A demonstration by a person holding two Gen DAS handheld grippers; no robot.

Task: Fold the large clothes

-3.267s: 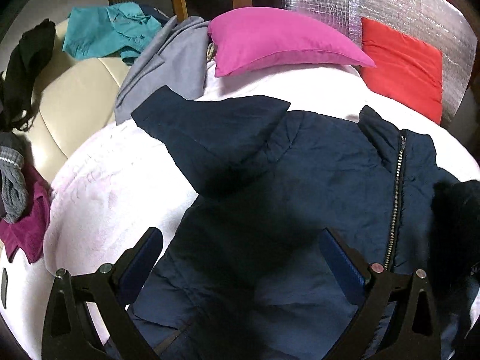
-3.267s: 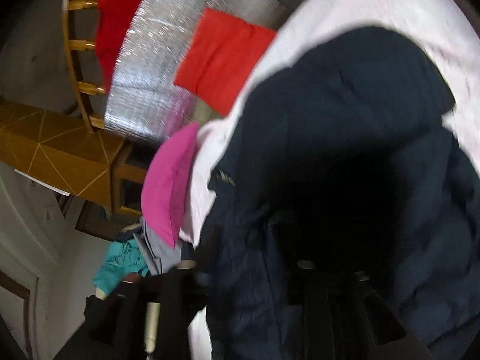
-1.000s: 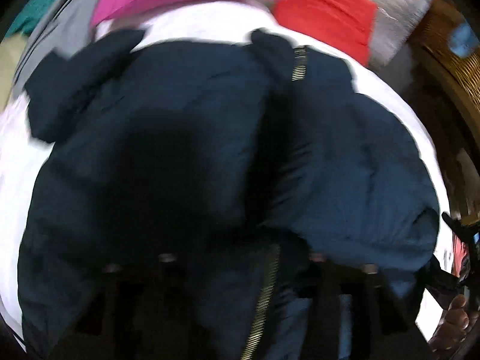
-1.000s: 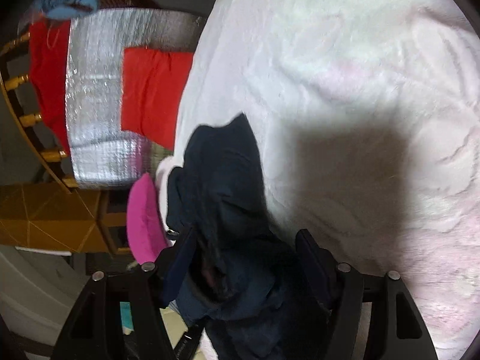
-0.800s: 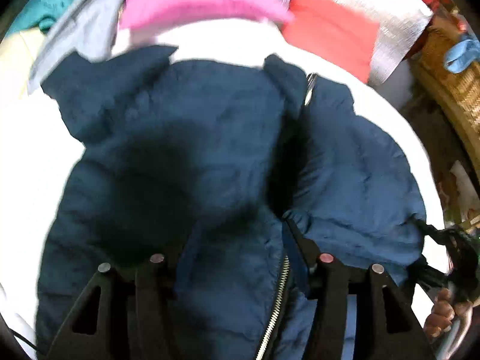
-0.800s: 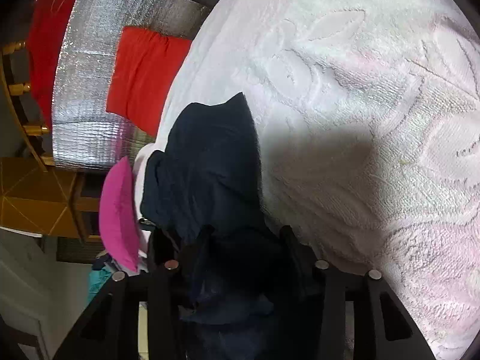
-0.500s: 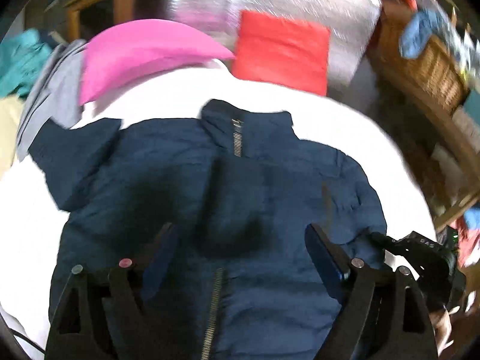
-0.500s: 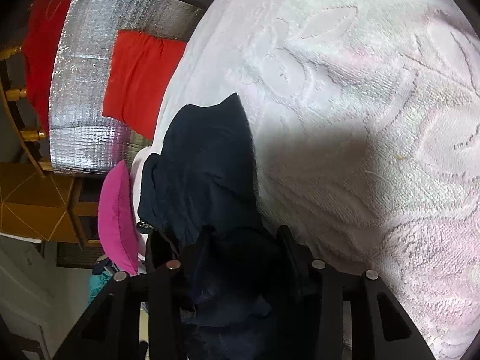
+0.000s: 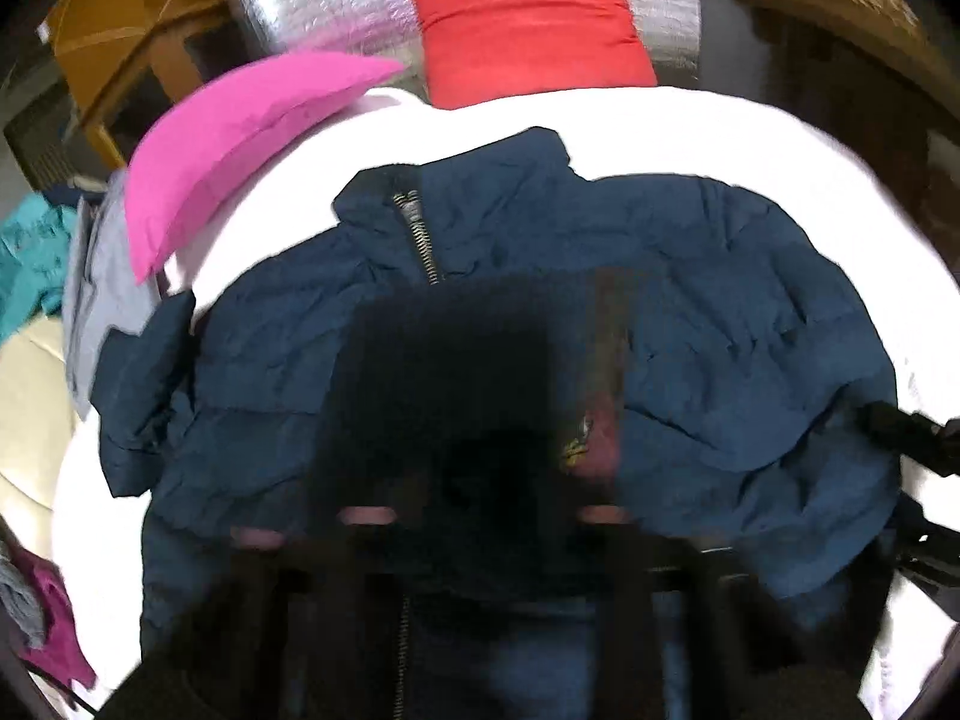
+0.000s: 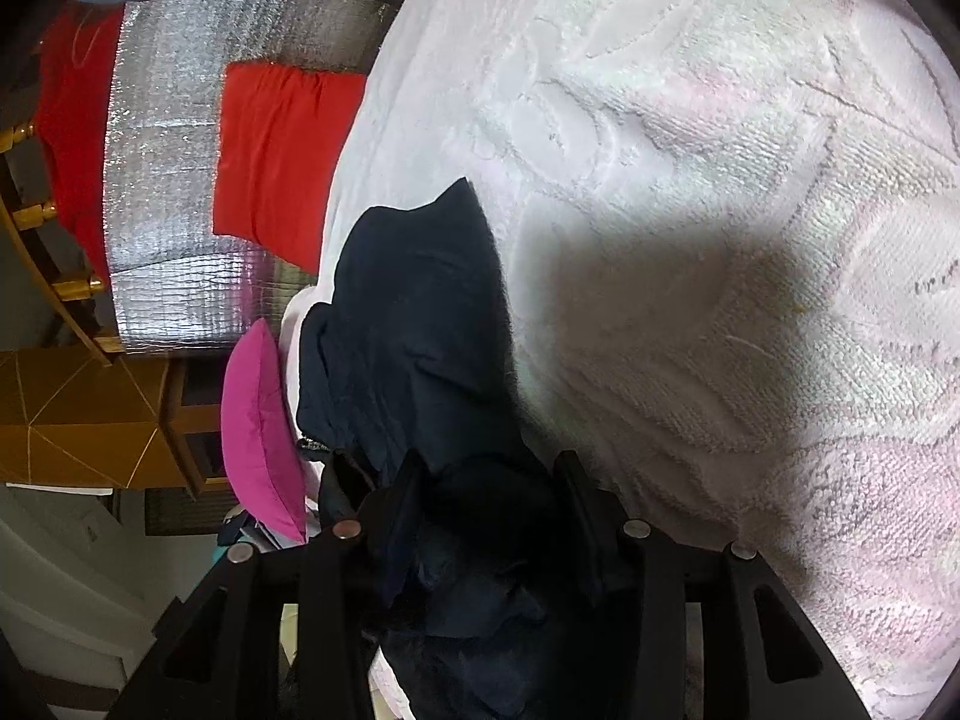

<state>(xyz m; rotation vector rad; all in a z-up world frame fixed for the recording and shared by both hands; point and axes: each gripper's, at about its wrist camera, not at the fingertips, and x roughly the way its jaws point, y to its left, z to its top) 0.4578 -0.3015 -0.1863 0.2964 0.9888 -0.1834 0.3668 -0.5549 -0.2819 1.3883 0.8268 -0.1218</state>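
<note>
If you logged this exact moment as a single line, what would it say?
task: fold jacket | left gripper: blurred, jaws just closing | right gripper: clamped on jacket's edge | jacket: spread on white blanket, zipper up

Navy padded zip jacket [image 9: 690,312] on white textured blanket [image 9: 690,138] ahead of left fingers [image 9: 606,360], magenta pillow [image 9: 240,132] beyond-left, red cushion [image 9: 528,24] behind it.

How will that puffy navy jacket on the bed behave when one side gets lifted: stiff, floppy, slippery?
Probably floppy: the navy jacket lies creased and rumpled on the white bedspread, and bunches between the right tongs. Likely light for its bulk, since it looks padded. Its smooth shell may slide, so a pinch could slip; the sleeve would likely dangle.
</note>
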